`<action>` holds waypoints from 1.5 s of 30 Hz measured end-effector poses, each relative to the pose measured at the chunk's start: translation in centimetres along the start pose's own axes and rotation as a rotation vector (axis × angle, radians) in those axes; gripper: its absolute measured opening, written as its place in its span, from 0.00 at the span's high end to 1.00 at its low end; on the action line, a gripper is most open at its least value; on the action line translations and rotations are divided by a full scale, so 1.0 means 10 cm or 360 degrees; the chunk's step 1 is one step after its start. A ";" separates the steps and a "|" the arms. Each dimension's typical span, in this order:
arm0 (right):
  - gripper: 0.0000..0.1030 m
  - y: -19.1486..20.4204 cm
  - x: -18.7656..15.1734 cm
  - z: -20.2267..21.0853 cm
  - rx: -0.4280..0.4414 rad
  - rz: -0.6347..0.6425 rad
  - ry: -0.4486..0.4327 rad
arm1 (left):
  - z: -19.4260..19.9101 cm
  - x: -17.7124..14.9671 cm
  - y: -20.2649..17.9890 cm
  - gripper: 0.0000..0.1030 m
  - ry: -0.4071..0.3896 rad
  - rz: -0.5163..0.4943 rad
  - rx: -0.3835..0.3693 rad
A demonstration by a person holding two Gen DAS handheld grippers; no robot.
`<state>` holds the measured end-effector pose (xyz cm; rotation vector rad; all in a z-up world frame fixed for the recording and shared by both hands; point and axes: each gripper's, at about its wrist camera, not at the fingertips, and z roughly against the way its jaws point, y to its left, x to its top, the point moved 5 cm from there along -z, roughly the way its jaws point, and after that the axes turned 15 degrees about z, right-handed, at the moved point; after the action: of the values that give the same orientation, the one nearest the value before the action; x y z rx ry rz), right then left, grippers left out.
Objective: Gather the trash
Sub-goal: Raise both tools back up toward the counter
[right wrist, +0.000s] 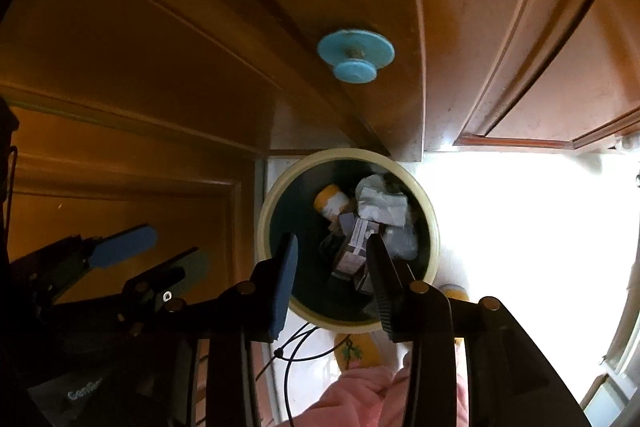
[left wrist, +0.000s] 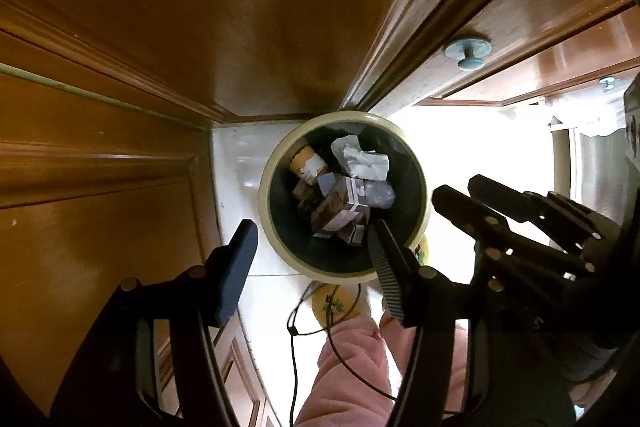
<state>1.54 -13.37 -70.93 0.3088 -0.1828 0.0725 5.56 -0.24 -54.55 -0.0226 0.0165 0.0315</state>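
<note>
A round trash bin with a cream rim stands on the white floor against wooden cabinets. Inside lie crumpled white paper, an orange-and-white cup and a printed carton. My left gripper hovers above the bin, open and empty. My right gripper also hovers over the bin, open and empty; it shows in the left wrist view at the bin's right. The left gripper shows in the right wrist view to the left.
Brown wooden cabinet doors surround the bin, with a blue knob. Pink trouser legs and yellow slippers stand below the bin. A black cable hangs there. The floor at right is glaringly bright.
</note>
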 end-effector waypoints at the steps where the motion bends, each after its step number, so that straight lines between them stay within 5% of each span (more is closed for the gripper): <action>1: 0.65 0.01 0.01 0.05 0.0007 0.0012 0.0005 | 0.05 -0.01 -0.01 0.47 -0.0002 -0.0002 0.0004; 6: 0.62 0.08 0.20 0.32 -0.0003 0.0058 0.0009 | 0.31 -0.04 -0.01 0.46 -0.0021 0.0024 -0.0020; 11: 0.49 0.15 0.21 0.61 -0.0052 0.0055 -0.0027 | 0.48 -0.12 0.05 0.41 -0.0054 0.0044 -0.0040; 18: 0.47 0.16 0.09 0.81 -0.0052 -0.0018 -0.0047 | 0.75 -0.26 0.14 0.32 -0.0012 0.0137 -0.0028; 24: 0.41 0.39 -0.01 1.19 -0.0037 -0.0028 -0.0075 | 1.32 -0.33 0.13 0.32 -0.0106 0.0037 0.0018; 33: 0.36 0.72 -0.08 2.21 -0.0049 -0.0025 -0.0164 | 2.37 -0.47 0.10 0.32 -0.0214 -0.0094 -0.0033; 45: 0.29 1.11 0.11 4.10 -0.0137 -0.0053 -0.0518 | 4.00 -0.30 0.10 0.32 -0.0494 -0.0049 -0.0214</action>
<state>-5.31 -15.38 -29.07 0.2364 -0.5018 -0.0194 3.18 1.59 -14.58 -0.1521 -0.2966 0.0047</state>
